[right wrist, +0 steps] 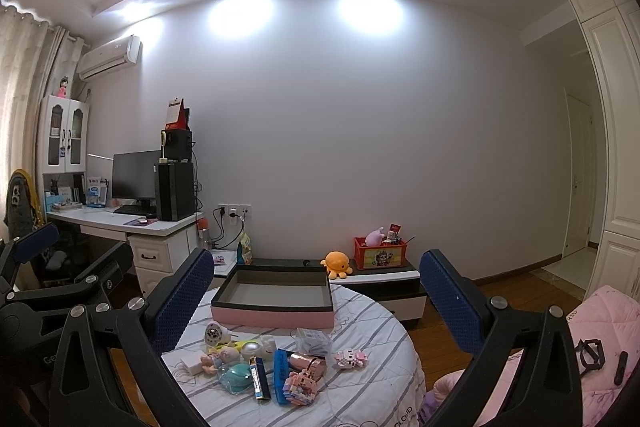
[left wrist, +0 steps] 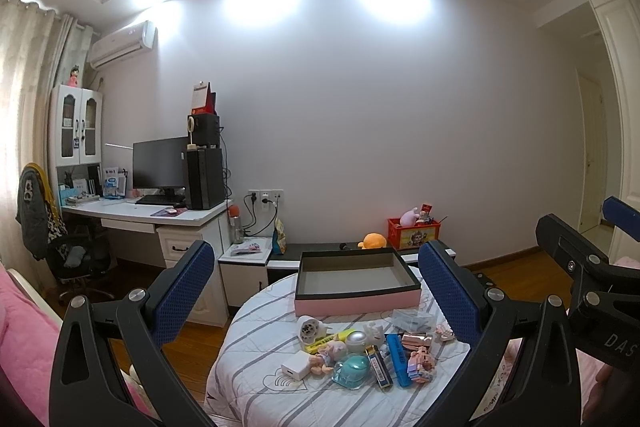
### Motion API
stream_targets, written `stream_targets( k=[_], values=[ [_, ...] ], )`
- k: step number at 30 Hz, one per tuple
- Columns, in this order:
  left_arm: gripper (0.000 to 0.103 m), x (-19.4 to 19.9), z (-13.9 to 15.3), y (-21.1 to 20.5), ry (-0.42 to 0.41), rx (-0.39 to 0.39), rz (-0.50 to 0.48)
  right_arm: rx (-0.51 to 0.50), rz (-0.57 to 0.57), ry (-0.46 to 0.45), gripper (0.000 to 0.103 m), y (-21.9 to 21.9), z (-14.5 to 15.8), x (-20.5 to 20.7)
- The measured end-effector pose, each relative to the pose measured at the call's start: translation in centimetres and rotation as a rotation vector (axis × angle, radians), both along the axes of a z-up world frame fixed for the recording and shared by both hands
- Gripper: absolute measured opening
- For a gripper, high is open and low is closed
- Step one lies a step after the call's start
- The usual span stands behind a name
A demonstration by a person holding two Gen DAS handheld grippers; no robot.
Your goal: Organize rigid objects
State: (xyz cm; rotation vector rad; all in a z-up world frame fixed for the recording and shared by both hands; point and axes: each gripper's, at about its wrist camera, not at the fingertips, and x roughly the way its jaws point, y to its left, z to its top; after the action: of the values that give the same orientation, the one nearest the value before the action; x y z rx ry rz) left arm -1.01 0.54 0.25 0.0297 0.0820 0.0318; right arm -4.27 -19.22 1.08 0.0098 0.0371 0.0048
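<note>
While held above the round desk [left wrist: 256, 359], left tongs [left wrist: 316, 291] and right tongs [right wrist: 316, 301]: both spread wide, nothing gripped. Pink tray [left wrist: 356, 283] with dark rim: far side of desk, empty. Heaped just in front of it, touching or overlapping: white plug [left wrist: 295, 369], small doll [left wrist: 326, 357], teal case [left wrist: 352, 371], blue bar [left wrist: 398, 359], yellow marker [left wrist: 326, 341], silver dome [left wrist: 356, 339], clear packet [left wrist: 412, 319], pink block figure [left wrist: 422, 363]. Second pink block figure [right wrist: 350, 357]: slightly apart, right of heap.
</note>
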Motion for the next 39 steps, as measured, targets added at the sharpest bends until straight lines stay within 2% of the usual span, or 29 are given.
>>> stream_targets(
  k=[26,39],
  values=[
    [0.103,0.1,-0.2,-0.2,0.007,0.011,0.004,-0.003,-0.004,0.015,0.103,-0.2,0.0,0.3],
    [0.103,3.5,-2.0,-0.6,0.068,0.014,-0.02,0.001,-0.002,0.08,0.103,-0.3,-1.5,2.8]
  ],
)
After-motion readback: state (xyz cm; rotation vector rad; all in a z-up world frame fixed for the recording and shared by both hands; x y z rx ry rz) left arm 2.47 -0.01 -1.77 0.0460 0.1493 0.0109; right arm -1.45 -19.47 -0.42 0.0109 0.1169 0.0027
